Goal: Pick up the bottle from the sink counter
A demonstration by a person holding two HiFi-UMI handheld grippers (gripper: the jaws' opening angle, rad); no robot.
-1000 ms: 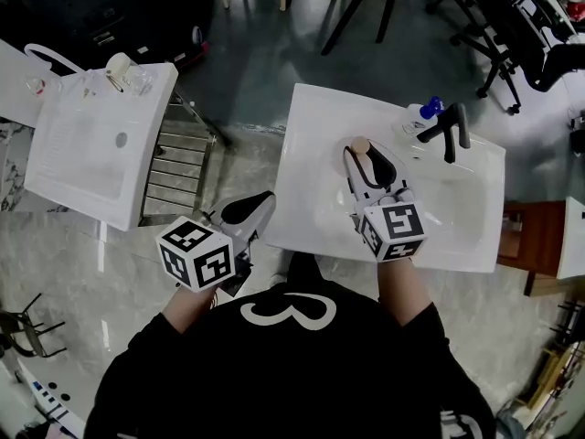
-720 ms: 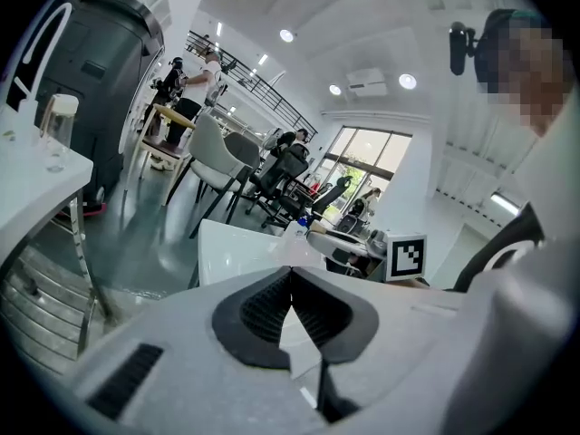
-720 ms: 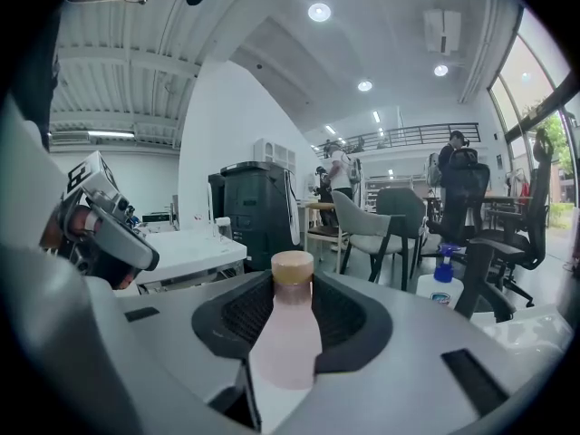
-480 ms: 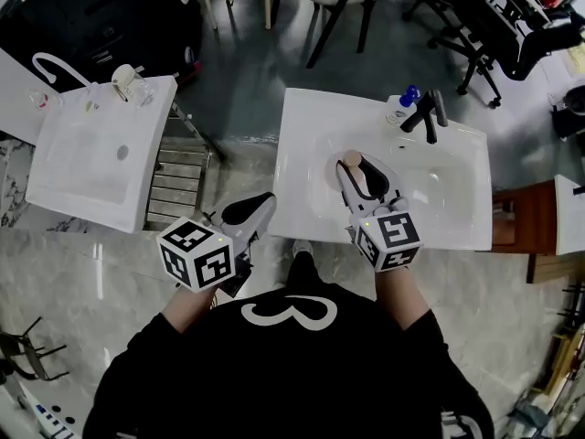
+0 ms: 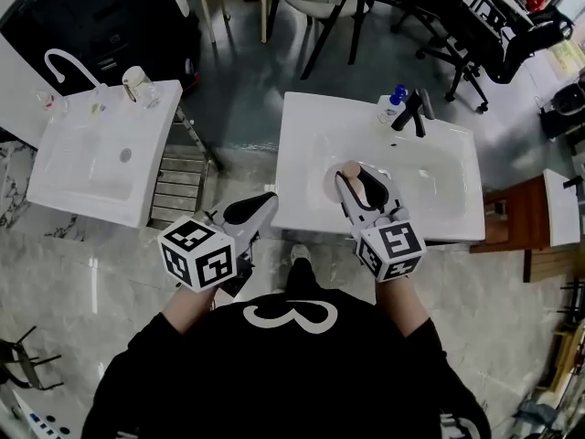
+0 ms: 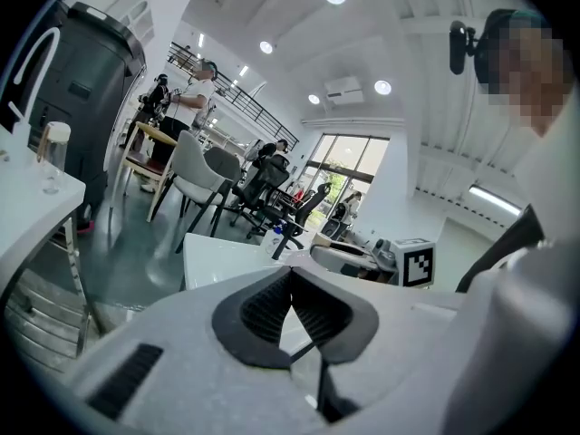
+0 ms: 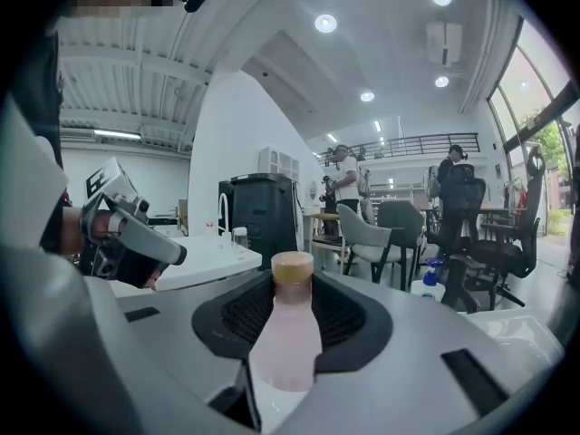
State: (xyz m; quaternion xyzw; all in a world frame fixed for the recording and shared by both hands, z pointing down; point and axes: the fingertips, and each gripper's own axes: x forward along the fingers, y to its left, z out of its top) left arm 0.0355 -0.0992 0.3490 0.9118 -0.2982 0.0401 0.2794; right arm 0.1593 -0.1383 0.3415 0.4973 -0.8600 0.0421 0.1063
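Left of the white rectangular sink, off its near corner, the left hand-held gripper hangs with jaws closed together on nothing. Over the sink's near edge, the right hand-held gripper clamps a pale pink plastic bottle with a tan cap. At the sink's far rim stands a black faucet.

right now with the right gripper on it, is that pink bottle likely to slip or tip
Probably stiff: the pink bottle shows no denting between the right gripper's ribbed pads. Its smooth, tapered shoulder could slip, though the ribbing should help. Tall and narrow, it may tip when set down.
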